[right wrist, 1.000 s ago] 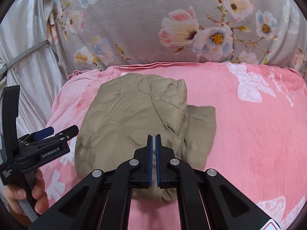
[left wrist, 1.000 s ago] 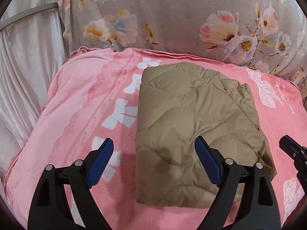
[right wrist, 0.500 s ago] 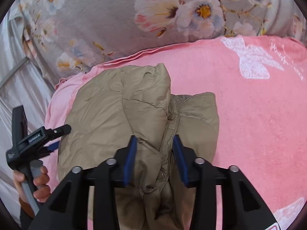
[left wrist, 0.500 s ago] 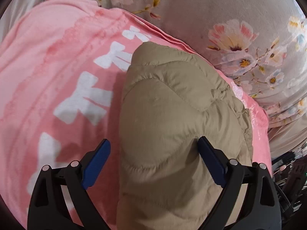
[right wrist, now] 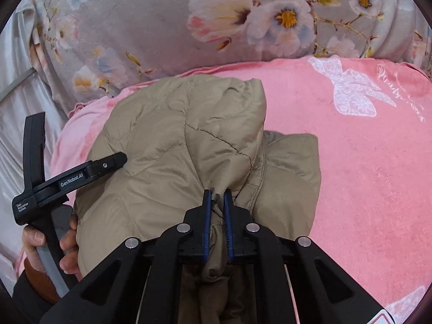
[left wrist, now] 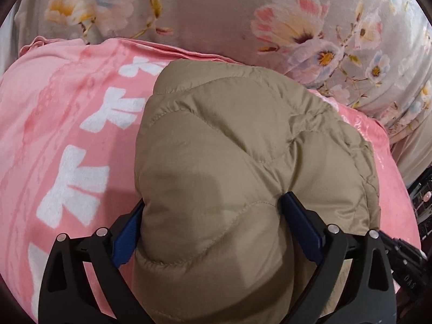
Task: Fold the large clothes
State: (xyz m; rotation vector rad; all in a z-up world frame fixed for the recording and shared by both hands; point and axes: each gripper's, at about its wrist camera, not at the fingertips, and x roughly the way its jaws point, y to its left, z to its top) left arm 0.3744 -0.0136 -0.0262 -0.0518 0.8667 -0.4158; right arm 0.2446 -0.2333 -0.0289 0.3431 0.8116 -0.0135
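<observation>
A tan quilted jacket (left wrist: 229, 148) lies folded in a thick bundle on a pink blanket (left wrist: 54, 135). My left gripper (left wrist: 213, 202) straddles the bundle's near end. Its jaws are opening, and the puffy cloth fills the gap and touches both blue pads. In the right wrist view the jacket (right wrist: 175, 148) has a fold bunched up at its near edge. My right gripper (right wrist: 217, 192) is closing, and its pads pinch that fold. One finger (right wrist: 108, 163) of the left gripper rests against the jacket's left side, with a hand (right wrist: 35, 240) on its handle.
A grey floral quilt (right wrist: 162, 27) rises behind the blanket (right wrist: 364, 175). Shiny grey fabric (right wrist: 13, 108) hangs at the far left. The blanket's right edge drops off toward dark clutter (left wrist: 421, 202). Pink blanket stretches right of the jacket.
My left gripper moved forward and down until the jacket's near end sat between its fingers. My right gripper opened, came over a raised fold of the jacket and closed on it.
</observation>
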